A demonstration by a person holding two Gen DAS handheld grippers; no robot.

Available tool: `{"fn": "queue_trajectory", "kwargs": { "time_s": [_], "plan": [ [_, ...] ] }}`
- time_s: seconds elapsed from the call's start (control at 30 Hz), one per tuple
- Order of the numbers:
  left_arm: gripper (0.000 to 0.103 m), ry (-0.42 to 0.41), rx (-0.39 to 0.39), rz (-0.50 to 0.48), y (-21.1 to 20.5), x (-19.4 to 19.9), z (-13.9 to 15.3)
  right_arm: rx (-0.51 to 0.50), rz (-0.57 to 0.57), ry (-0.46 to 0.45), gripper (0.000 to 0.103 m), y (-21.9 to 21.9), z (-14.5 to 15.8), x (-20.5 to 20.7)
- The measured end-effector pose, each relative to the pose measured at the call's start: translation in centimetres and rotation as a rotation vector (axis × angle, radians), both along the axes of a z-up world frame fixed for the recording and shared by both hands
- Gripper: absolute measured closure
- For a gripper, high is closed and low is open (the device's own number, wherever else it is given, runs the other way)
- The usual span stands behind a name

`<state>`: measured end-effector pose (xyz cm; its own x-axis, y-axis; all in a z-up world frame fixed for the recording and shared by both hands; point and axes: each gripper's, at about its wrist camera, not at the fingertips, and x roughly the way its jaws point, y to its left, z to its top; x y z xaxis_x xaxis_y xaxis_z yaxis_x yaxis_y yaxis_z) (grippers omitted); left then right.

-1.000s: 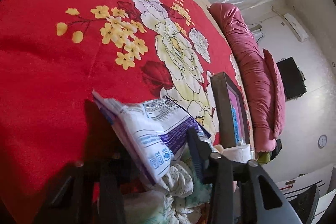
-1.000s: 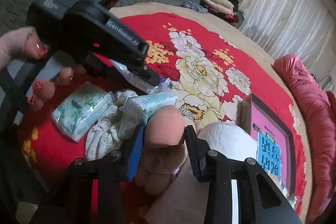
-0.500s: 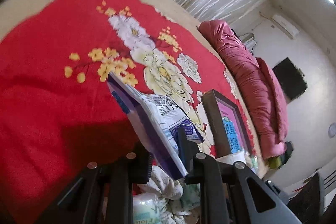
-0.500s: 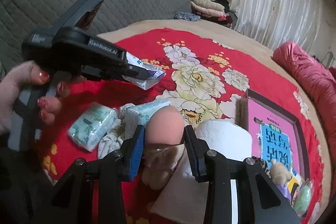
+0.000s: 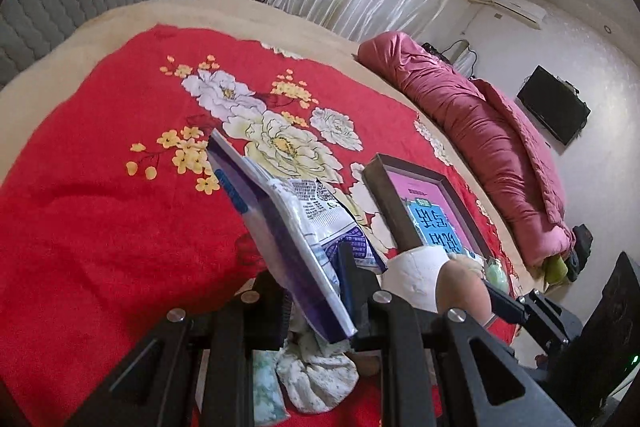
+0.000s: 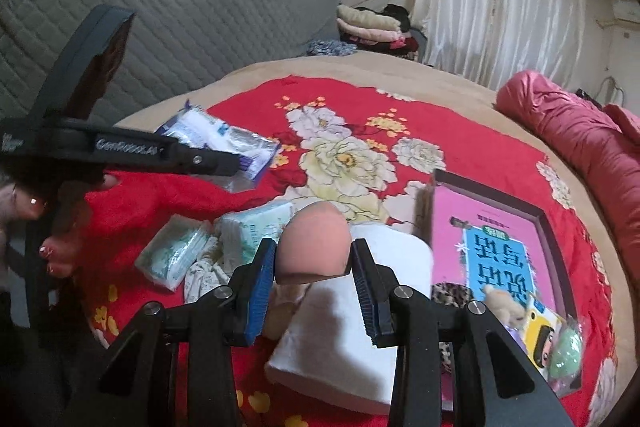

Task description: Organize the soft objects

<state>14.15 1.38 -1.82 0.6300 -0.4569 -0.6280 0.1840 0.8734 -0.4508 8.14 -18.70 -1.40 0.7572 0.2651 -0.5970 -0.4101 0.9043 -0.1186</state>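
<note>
A peach sponge [image 6: 314, 243] is clamped between the blue pads of the right gripper [image 6: 314, 279], above a white paper roll [image 6: 352, 327]. At left, a white-and-purple packet [image 6: 224, 141] is pinched by the left gripper [image 6: 236, 165], clear of the red floral blanket [image 6: 400, 155]. Two tissue packs [image 6: 176, 253] and a dark-framed box [image 6: 500, 239] are seen on the blanket.

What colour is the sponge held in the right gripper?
Peach-pink sponge, clearest in the right wrist view.

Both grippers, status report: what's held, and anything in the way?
Left gripper shut on purple-white packet, lifted. Right gripper shut on peach sponge. Tissue packs, paper roll below; tray beside.
</note>
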Motion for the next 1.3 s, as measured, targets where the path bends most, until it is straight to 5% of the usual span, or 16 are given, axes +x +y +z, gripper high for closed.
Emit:
{"fn": "queue_trajectory", "kwargs": {
  "time_s": [0.73, 1.3],
  "plan": [
    [0.082, -0.045, 0.190, -0.029, -6.1, -5.5, 2.9, 0.096, -0.099, -0.035, 0.064, -4.1, 2.4, -2.3],
    [0.082, -0.084, 0.229, -0.079, -9.8, -7.7, 4.3, 0.159, -0.218, -0.115, 0.064, -8.7, 4.8, -4.3]
  ]
}}
